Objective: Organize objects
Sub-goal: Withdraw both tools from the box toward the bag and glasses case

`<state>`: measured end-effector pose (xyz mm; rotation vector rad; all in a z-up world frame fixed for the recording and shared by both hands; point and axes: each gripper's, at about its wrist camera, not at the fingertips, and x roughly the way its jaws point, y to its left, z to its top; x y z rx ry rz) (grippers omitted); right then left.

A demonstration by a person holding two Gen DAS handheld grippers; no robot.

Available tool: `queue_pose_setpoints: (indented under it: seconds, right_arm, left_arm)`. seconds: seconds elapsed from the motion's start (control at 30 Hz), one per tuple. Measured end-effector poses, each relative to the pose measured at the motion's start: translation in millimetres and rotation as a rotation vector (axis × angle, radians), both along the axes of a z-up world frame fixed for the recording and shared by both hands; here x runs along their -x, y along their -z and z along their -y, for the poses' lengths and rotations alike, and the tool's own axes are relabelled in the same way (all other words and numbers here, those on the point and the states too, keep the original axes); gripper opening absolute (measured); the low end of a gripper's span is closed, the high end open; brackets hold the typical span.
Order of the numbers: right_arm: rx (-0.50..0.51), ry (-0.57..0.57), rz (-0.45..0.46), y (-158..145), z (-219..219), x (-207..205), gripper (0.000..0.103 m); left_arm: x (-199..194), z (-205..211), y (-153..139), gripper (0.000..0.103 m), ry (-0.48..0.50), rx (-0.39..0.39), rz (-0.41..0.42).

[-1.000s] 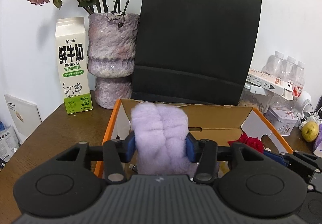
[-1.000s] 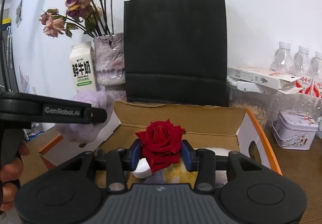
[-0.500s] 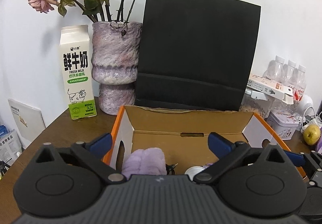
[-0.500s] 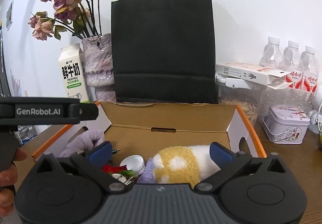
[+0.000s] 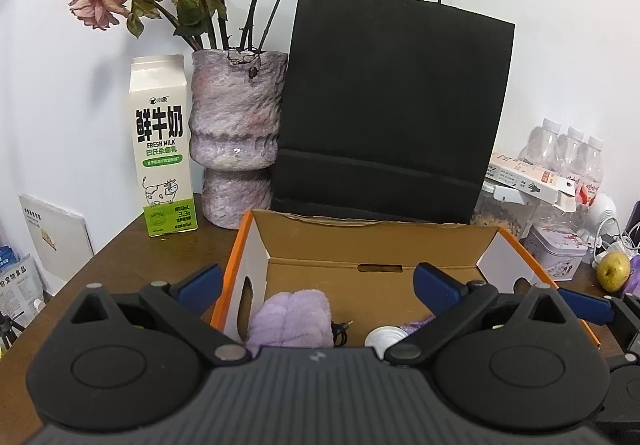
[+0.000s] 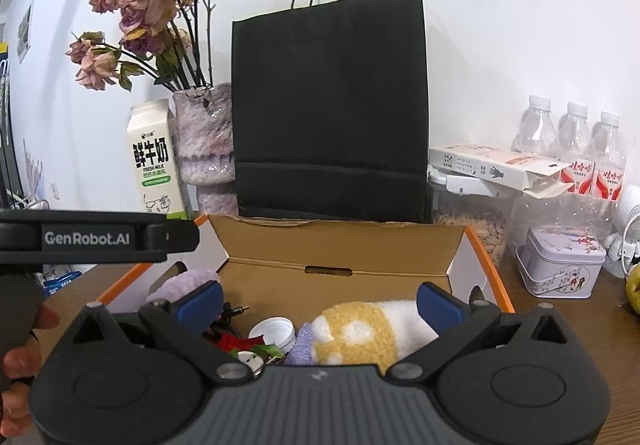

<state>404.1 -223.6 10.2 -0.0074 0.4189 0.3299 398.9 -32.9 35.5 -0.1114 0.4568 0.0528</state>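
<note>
- Left gripper (image 5: 318, 281): blue-padded fingers (image 5: 200, 283) spread wide apart, holding nothing, poised above the near left part of the open cardboard box with orange outer walls (image 5: 400, 241).
- Right gripper (image 6: 320, 299): fingers (image 6: 438, 303) likewise wide apart and empty, above the near middle of the same box (image 6: 344, 245).
- Fluffy lilac plush piece (image 5: 294, 319) lies inside the box at its near left corner, against the left wall.
- Yellow-and-white knitted soft toy (image 6: 360, 331) lies inside the box, right of centre; a lilac knitted scrap (image 6: 302, 343) touches its left side.
- White plastic screw cap (image 6: 272, 331) sits on the box floor just left of the toy; red rose with green leaves (image 6: 236, 343) lies nearer, left of the cap, partly hidden by the gripper body.
- Thin black cable with a jack plug (image 6: 236, 311) is on the box floor near the plush piece.
- Brown wooden table (image 5: 132, 249) carries the box.
- Behind the box: black paper carrier bag (image 5: 392, 105), mottled purple vase of dried roses (image 5: 236, 133), white-and-green milk carton (image 5: 162, 153) at far left.
- Far right: clear water bottles (image 6: 572, 141), a small printed tin (image 6: 560, 261), a yellow-green fruit (image 5: 612, 271).
</note>
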Motion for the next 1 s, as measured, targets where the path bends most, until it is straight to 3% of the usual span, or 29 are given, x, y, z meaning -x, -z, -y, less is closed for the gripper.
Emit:
queue_pose_setpoints:
  seconds: [1.0]
  right_arm:
    - [0.024, 0.017, 0.016, -4.6, 14.4, 57.1, 0.103]
  left_arm:
    - [59.0, -3.5, -6.8, 0.103, -0.004, 0.017, 0.010]
